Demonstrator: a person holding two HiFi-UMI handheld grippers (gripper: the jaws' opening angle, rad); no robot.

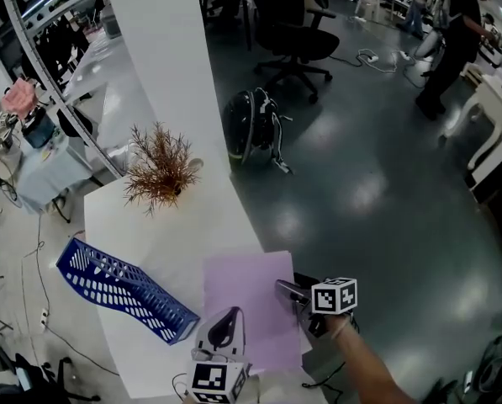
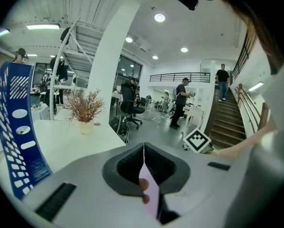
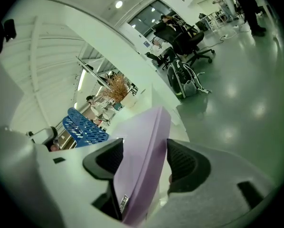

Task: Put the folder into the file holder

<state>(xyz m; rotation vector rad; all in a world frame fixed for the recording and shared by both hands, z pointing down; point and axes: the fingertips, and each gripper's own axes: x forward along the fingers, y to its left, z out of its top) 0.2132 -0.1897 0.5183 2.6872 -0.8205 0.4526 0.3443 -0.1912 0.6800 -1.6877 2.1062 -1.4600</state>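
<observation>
- Folder [image 1: 246, 305], head view: the lilac sheet-like folder lies flat at the near end of the white table [image 1: 175, 225]. The blue mesh file holder [image 1: 120, 289] sits to its left, apart from it, with nothing inside as far as can be seen. The left gripper [image 1: 225, 320] is at the folder's near left corner and the right gripper [image 1: 286, 289] at its right edge. A dried plant [image 1: 158, 171] stands farther back.
- Left gripper view: the left gripper [image 2: 143, 148] has its jaws brought together on a thin lilac edge of the folder [image 2: 150, 194], which runs down between the pads. The file holder [image 2: 13, 137] rises at the frame's left, to the side of this gripper's line.
- Right gripper view: the right gripper [image 3: 145, 146] has its jaws spread wide. The thicker edge of the folder [image 3: 146, 170] passes between them, but no squeeze on it shows. The file holder [image 3: 84, 127] lies beyond, to the left.
- Progress: the task looks to be at an early stage. The folder is gripped on one side only and is not yet lifted clear or turned on edge. Carrying it across and sliding it into the holder's slot all remain.
</observation>
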